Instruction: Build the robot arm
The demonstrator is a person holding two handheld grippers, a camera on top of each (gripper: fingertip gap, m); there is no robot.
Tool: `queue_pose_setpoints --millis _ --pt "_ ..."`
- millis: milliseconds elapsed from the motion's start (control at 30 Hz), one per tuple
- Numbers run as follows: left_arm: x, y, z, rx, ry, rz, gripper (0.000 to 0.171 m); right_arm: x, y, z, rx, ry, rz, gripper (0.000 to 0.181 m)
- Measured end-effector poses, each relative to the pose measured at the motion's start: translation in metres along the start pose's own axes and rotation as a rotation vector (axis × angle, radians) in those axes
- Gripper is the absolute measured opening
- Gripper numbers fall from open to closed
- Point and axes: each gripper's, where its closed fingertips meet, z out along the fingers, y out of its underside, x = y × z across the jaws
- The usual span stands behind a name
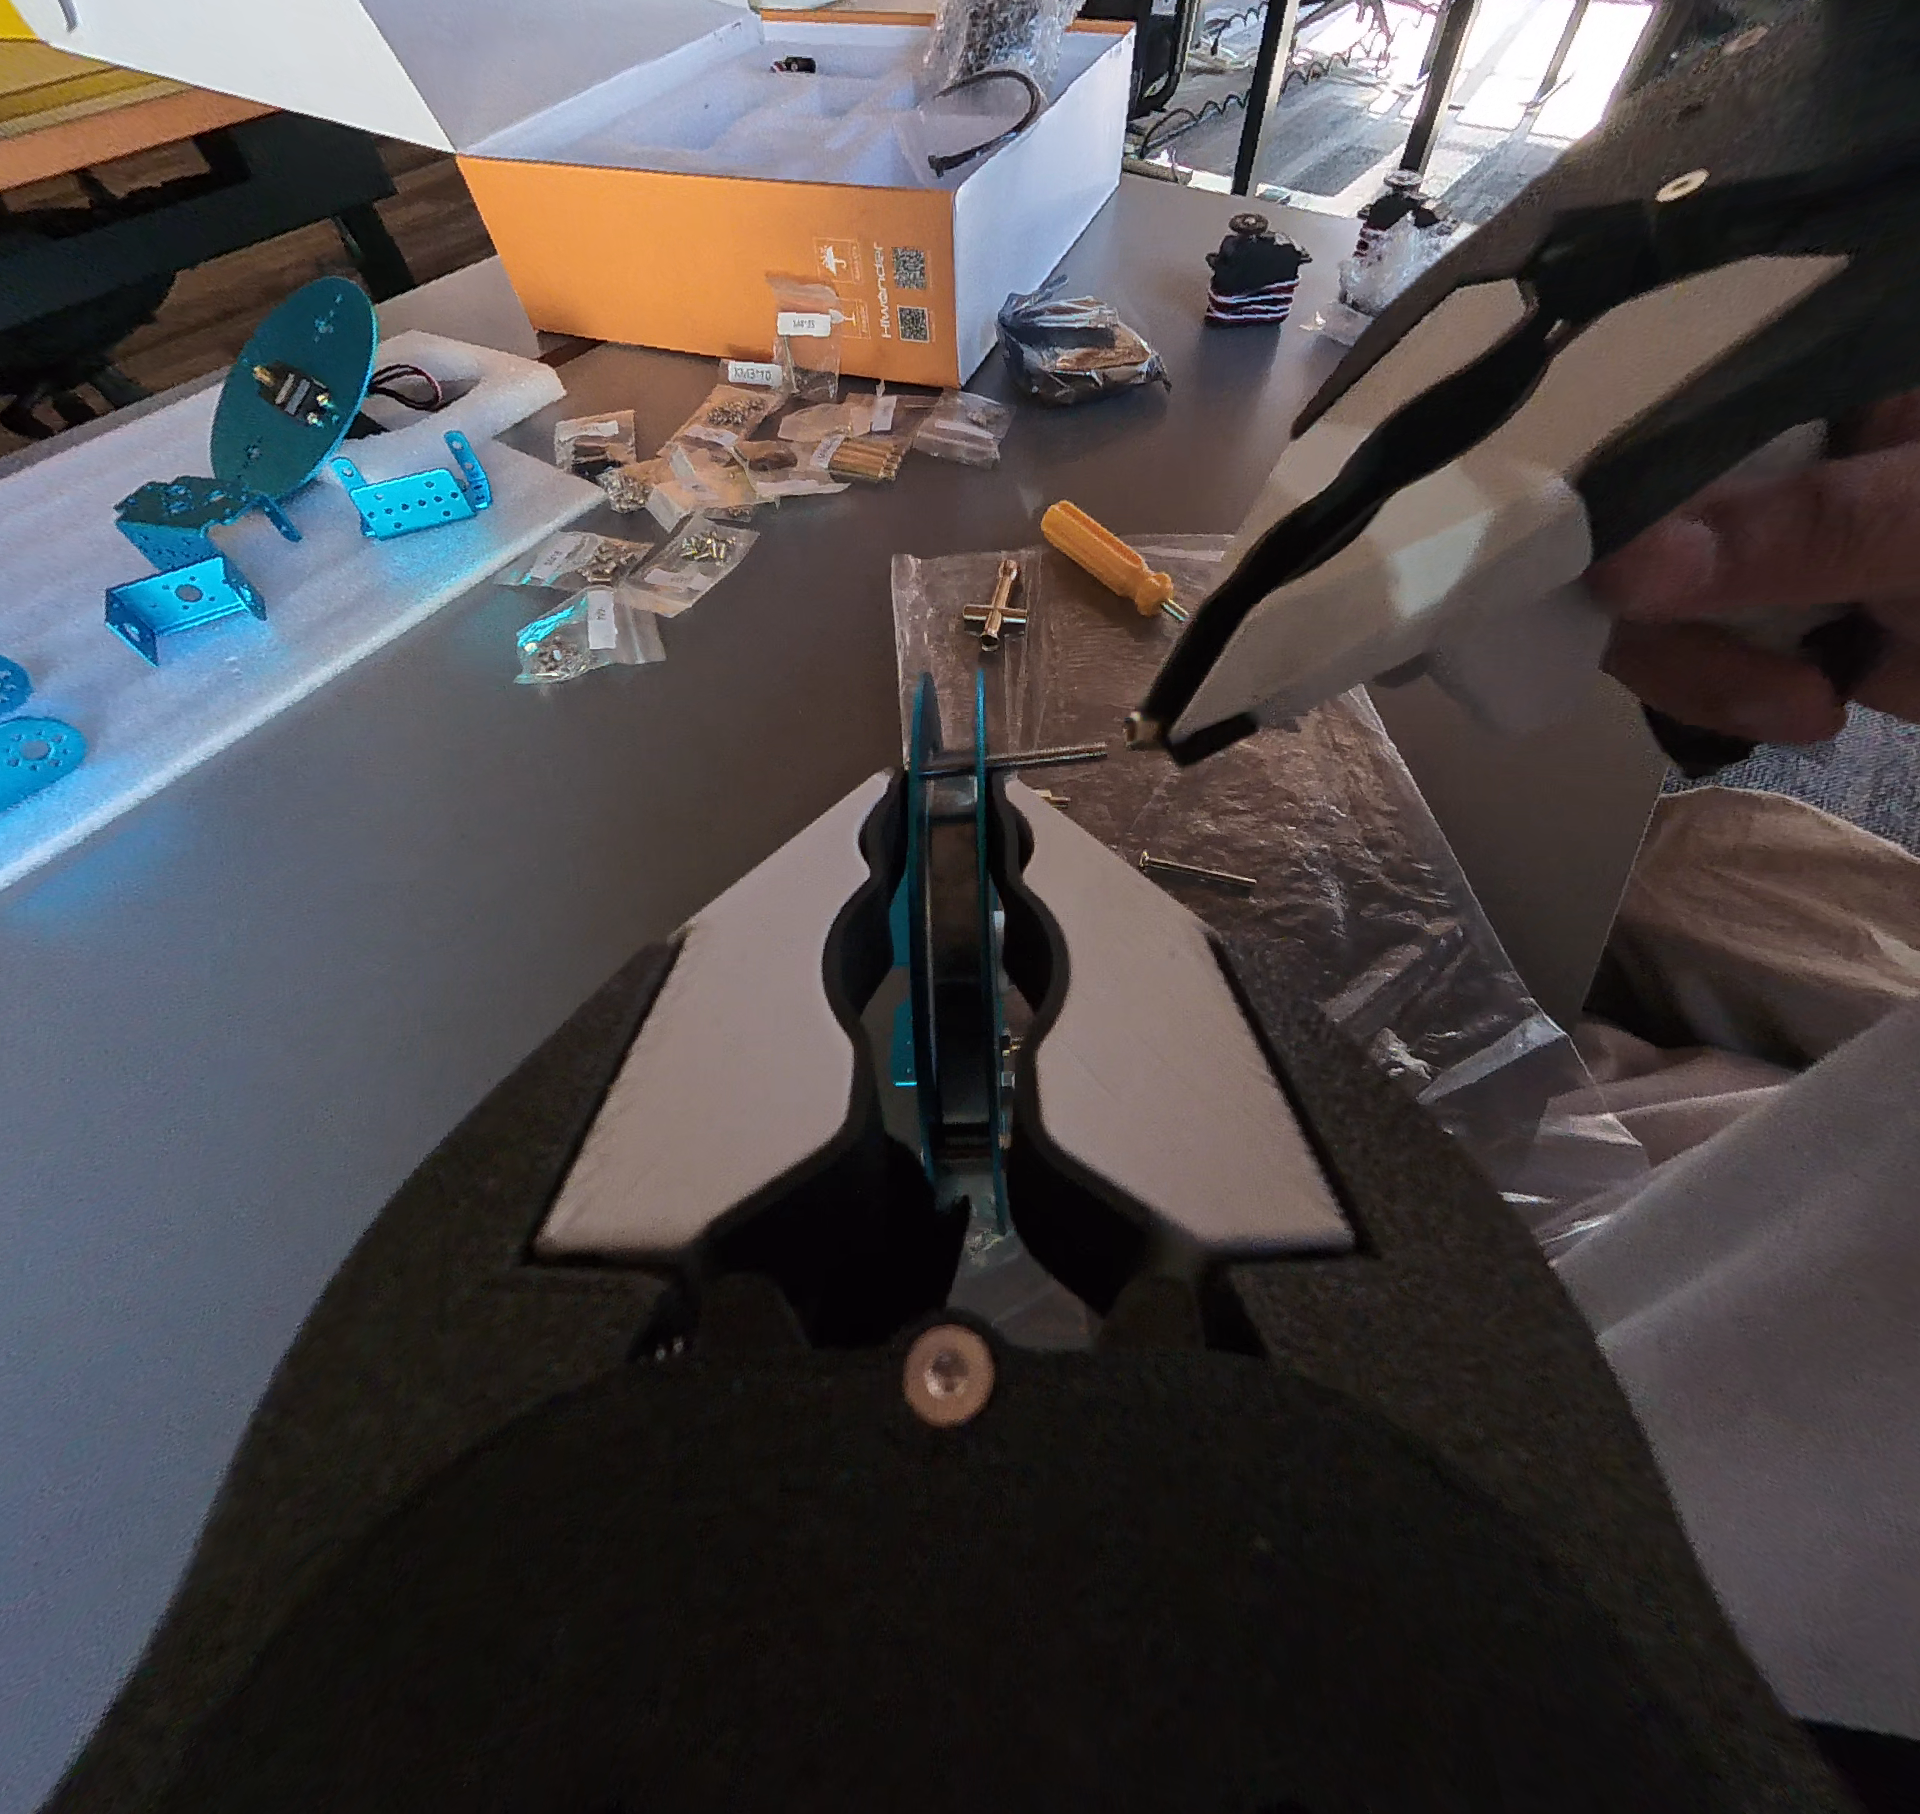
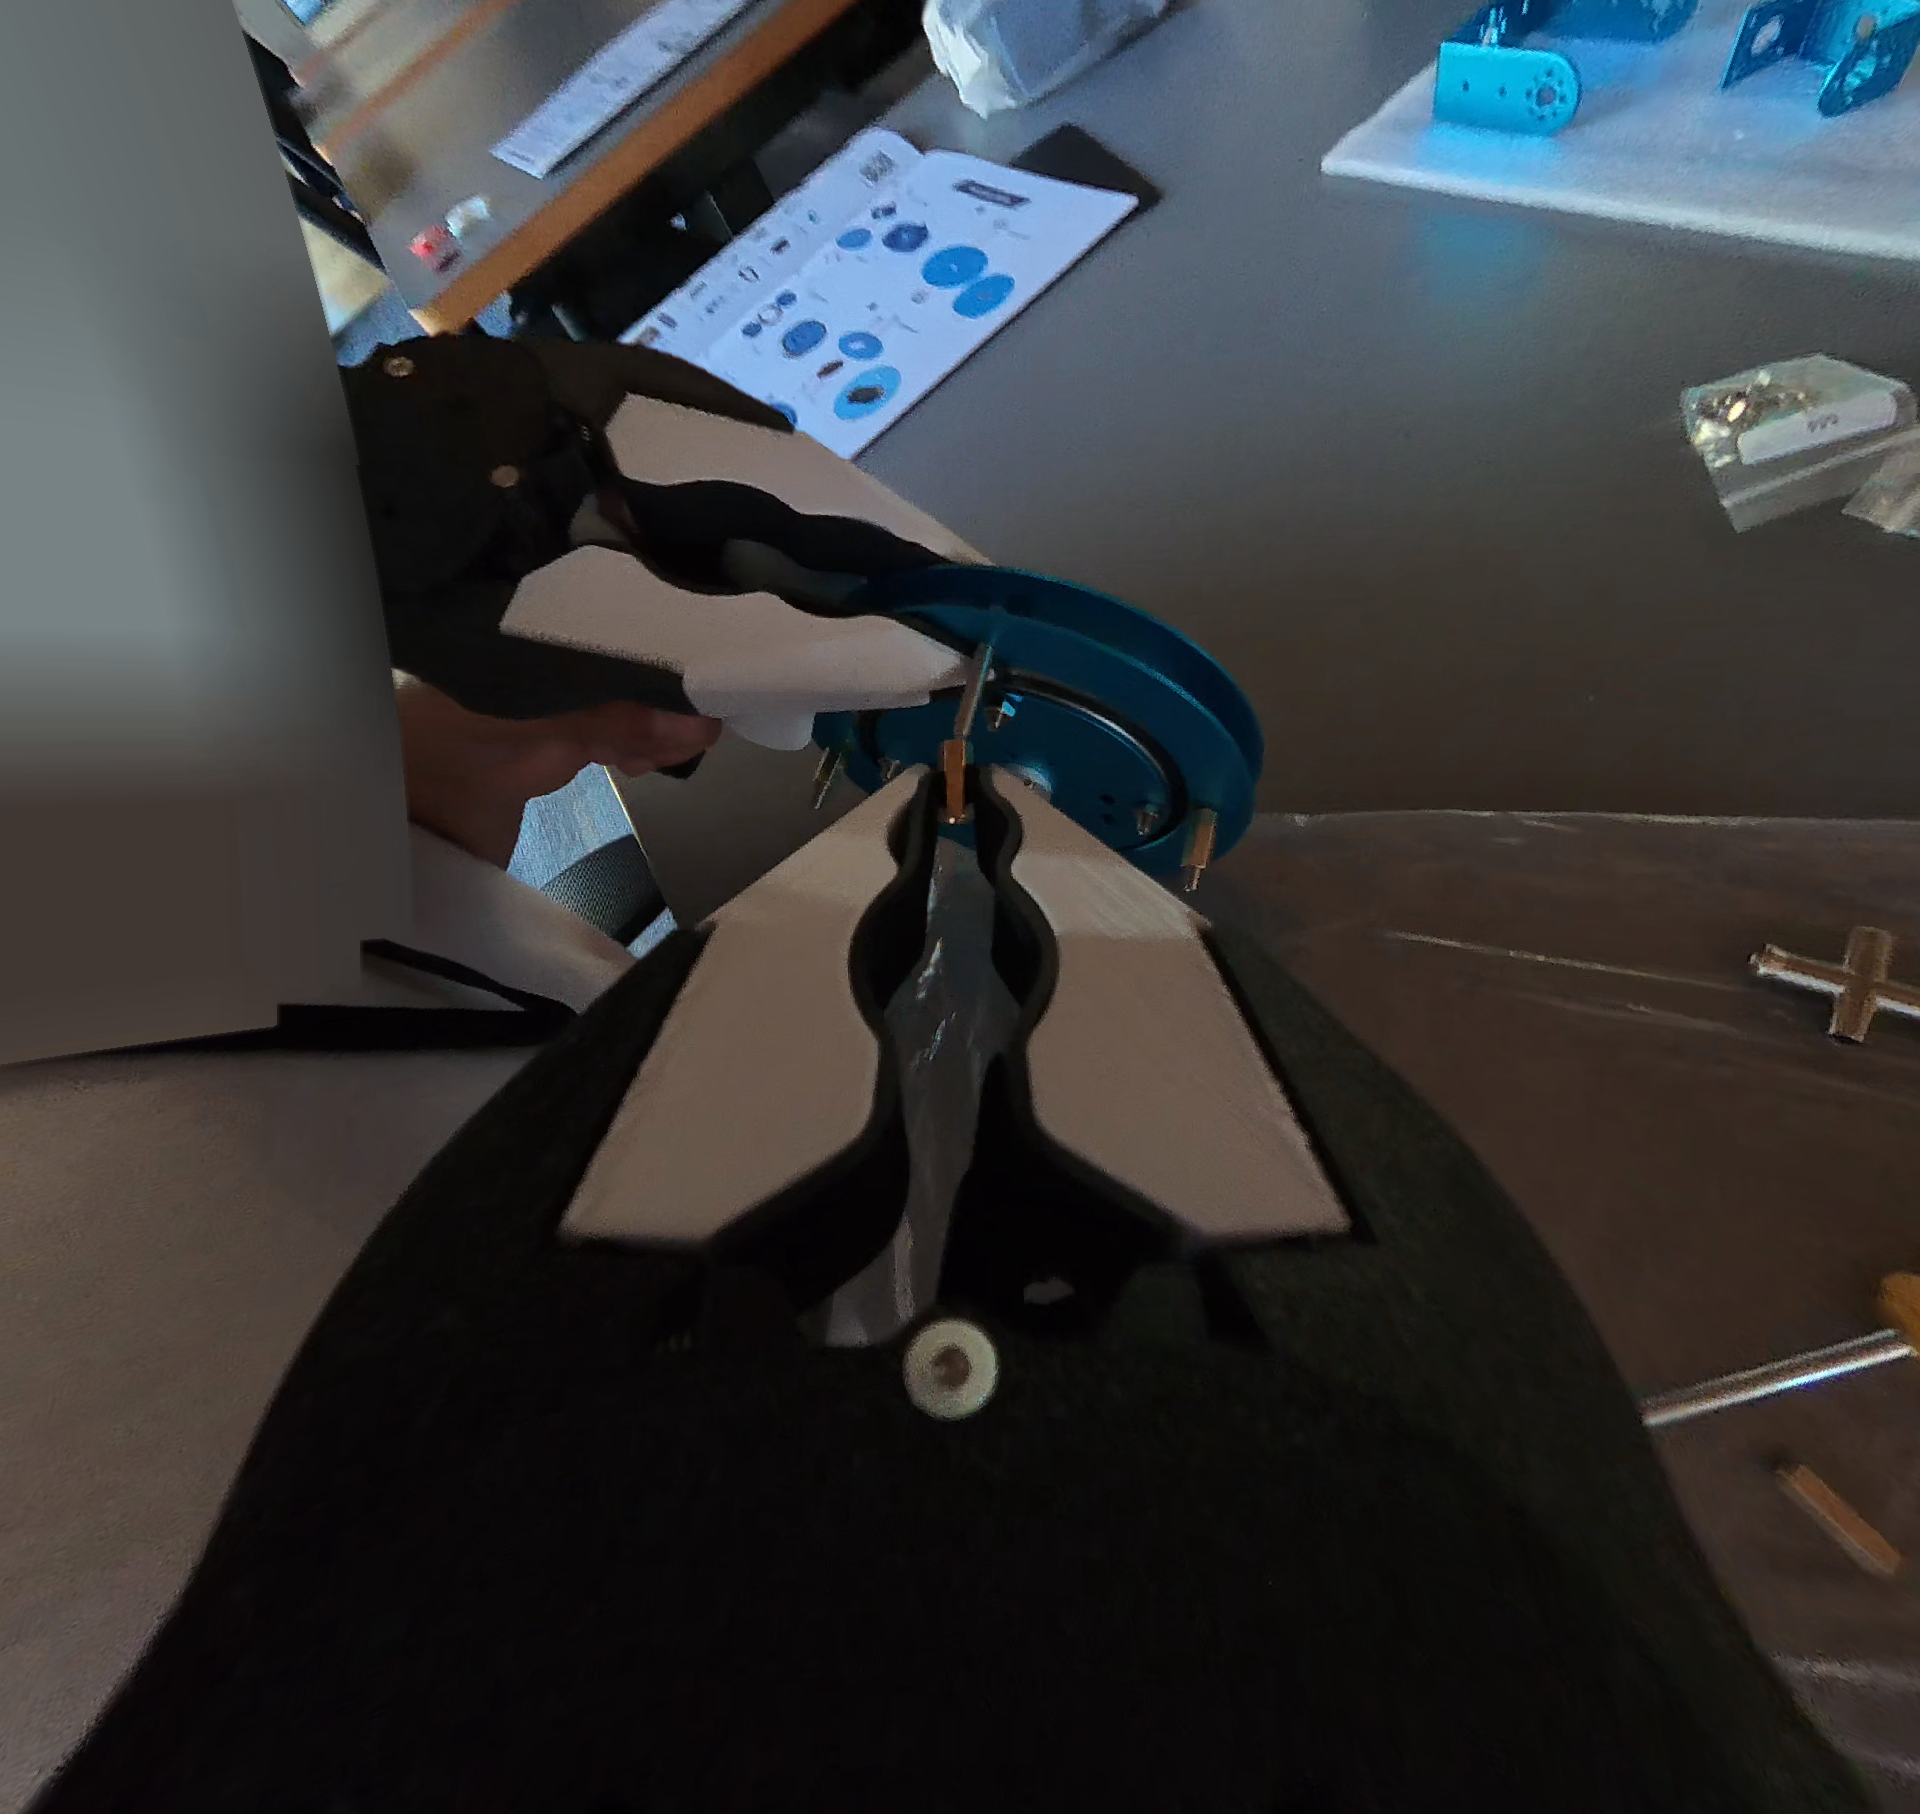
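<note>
Above the grey bench [image 1: 436, 933], just over a clear plastic sheet [image 1: 1299, 891], left gripper [image 1: 948, 788] with fingers clamped on a blue double-disc turntable assembly [image 2: 1091, 684], held edge-on in the left wrist view, a long screw [image 1: 1023, 758] sticking out sideways from the discs. Just beside that screw's tip, right gripper [image 2: 954, 790] with fingers pressed together on a small brass standoff [image 2: 952, 777], lined up close to the screw end; touching or not, cannot tell. More standoffs [image 2: 1200, 845] poking from the disc face. Beyond the assembly on the plastic sheet, a metal cross wrench [image 1: 994, 606] and a yellow-handled screwdriver [image 1: 1107, 559]; near it on the sheet, a loose screw [image 1: 1195, 869]. Farther back from the assembly, small bags of hardware [image 1: 665, 507], an open orange and white box [image 1: 790, 237], and blue metal brackets [image 1: 187, 601] on white foam [image 1: 312, 611]. Behind the assembly in the right wrist view, a printed parts sheet [image 2: 883, 289] flat on the bench.
</note>
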Motion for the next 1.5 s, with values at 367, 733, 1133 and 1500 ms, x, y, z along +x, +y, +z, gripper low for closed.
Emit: queue_pose_setpoints --millis 367,733,1133,1500 --pt "0.006 -0.001 0.003 0.003 0.011 0.041 0.013 0.001 0.009 0.004 -0.064 0.031 0.069 0.005" --pt "0.011 -0.002 0.003 0.012 0.019 0.070 0.013 0.003 0.006 -0.008 -0.032 0.077 0.119 0.005" --pt "0.011 -0.003 0.007 0.003 0.025 0.089 0.013 0.004 0.007 -0.004 -0.061 0.163 0.062 0.005" --pt "0.016 -0.004 0.010 -0.004 0.028 0.166 0.013 0.004 0.010 -0.008 -0.103 0.246 0.066 0.005"
